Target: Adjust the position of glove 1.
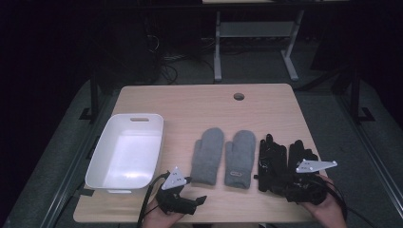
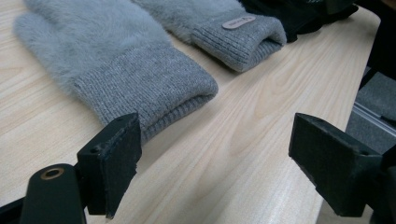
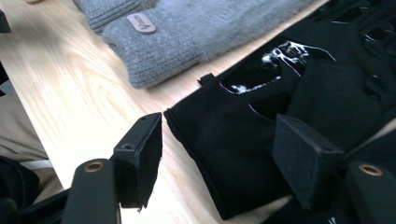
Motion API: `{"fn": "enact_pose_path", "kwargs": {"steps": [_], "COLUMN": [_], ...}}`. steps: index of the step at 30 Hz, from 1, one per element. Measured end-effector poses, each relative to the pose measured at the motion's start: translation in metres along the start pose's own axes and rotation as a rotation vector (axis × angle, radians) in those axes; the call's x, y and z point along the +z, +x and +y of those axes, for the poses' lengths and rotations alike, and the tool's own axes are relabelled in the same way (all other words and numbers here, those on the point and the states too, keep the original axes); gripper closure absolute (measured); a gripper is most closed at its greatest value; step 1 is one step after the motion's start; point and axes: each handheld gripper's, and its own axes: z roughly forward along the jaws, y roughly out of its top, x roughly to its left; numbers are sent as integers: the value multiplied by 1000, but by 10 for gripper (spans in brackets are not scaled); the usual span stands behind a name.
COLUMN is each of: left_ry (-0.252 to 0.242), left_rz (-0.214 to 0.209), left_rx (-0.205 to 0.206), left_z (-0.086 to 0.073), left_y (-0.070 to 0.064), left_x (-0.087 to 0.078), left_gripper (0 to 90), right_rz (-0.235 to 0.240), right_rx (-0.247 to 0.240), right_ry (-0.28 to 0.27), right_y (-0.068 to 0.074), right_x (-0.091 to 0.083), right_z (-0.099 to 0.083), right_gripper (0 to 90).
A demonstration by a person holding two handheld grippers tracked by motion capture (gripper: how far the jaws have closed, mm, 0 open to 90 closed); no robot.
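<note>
Two grey mittens lie side by side mid-table, the left mitten [image 1: 206, 156] [image 2: 126, 70] and the right mitten [image 1: 239, 158] [image 2: 219, 23] [image 3: 187, 32] with a small label on its cuff. Right of them lie two black gloves [image 1: 280, 161] [image 3: 280, 107]. My left gripper [image 1: 197, 200] [image 2: 215, 172] is open near the front edge, its jaws just short of the left mitten's cuff. My right gripper [image 1: 290, 190] [image 3: 217, 158] is open, its jaws straddling the cuff of a black glove without closing on it.
A white plastic bin [image 1: 127, 151], nothing in it, stands at the left of the wooden table [image 1: 199, 104]. A cable hole [image 1: 238, 96] sits near the table's far edge. Beyond the table stands a grey metal frame [image 1: 254, 42] on dark floor.
</note>
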Motion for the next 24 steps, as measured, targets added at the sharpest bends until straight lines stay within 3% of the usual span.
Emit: {"fn": "enact_pose_path", "kwargs": {"steps": [13,18,24], "left_ry": [-16,-35,-49], "left_rz": [4,18,26], "left_rx": [23,14,15], "left_z": [1,1,2], "left_y": [-3,-2,2], "left_x": [-3,-10,-14], "left_gripper": [173,173,173], "right_rz": [10,14,7], "right_rx": [-41,-57,-109], "right_ry": [-10,10,46], "right_y": [15,25,33], "right_x": [4,10,18], "right_z": [9,18,40], "right_gripper": [313,307,303]}}
